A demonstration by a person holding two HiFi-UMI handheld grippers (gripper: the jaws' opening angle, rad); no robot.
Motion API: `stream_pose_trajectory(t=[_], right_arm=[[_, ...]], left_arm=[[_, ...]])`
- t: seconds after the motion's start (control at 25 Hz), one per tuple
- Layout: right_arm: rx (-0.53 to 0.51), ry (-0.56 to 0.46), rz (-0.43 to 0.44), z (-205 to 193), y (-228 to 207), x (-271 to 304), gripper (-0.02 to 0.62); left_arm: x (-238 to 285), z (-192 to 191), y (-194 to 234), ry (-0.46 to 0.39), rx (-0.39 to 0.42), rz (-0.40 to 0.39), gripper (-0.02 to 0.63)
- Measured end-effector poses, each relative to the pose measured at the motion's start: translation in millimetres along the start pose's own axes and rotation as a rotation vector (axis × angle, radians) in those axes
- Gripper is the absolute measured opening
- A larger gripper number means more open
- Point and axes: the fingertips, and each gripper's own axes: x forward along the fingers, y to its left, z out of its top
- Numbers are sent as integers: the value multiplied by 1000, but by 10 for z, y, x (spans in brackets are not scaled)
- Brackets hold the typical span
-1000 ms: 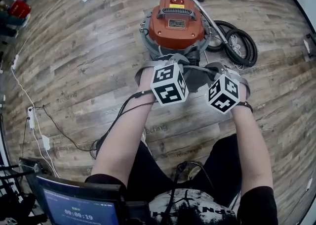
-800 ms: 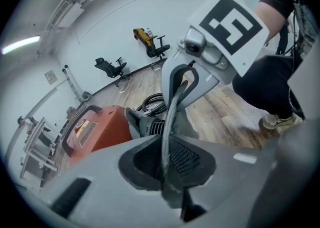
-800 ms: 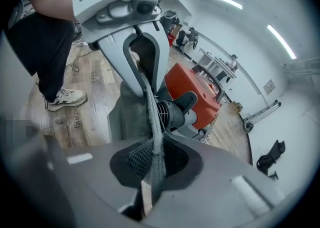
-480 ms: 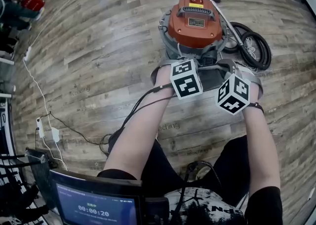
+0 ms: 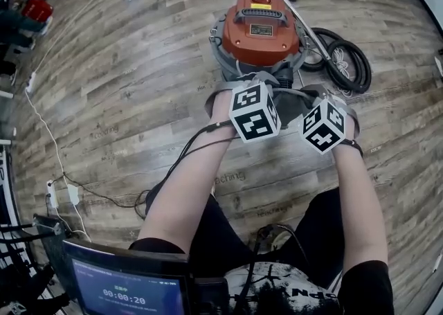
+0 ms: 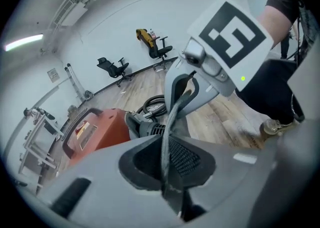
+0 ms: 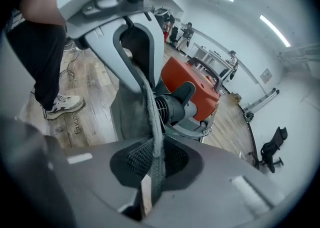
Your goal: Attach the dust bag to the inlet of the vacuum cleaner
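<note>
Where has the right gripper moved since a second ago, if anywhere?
No. The right gripper sits below and right of the vacuum cleaner as before; only the camera shifted.

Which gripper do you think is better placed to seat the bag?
Probably right gripper: its jaws clamp the grey fabric dust bag, the black ribbed inlet just beyond; the left gripper's jaws, around the bag, have just been opening.

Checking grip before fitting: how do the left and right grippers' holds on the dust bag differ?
The left gripper, fingers just eased open slightly, pinches a thin dark edge of the dust bag; the right gripper clamps thicker grey weave. The left gripper sits nearer the vacuum cleaner than the right. Both hold the bag.
</note>
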Motion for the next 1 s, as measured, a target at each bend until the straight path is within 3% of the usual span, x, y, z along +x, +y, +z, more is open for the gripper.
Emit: stream_pose_trajectory(t=[0.24,0.52,0.68,1.0], right_arm=[[-65,28,-38,-45,-66,-62,21],[-133,-27,-46,232,-21,-158,21],[-179,-31,-54,341,1,-203,23],[-73,-29,-58,43,-41,-47,23]], left_arm=[[67,61,-25,-25,-27,-26,44],[103,-220,-54,59,-87,-70,38],[164,-318,-95,117,-64,-71,35],[66,-65,-27,11,-71,-38,40]])
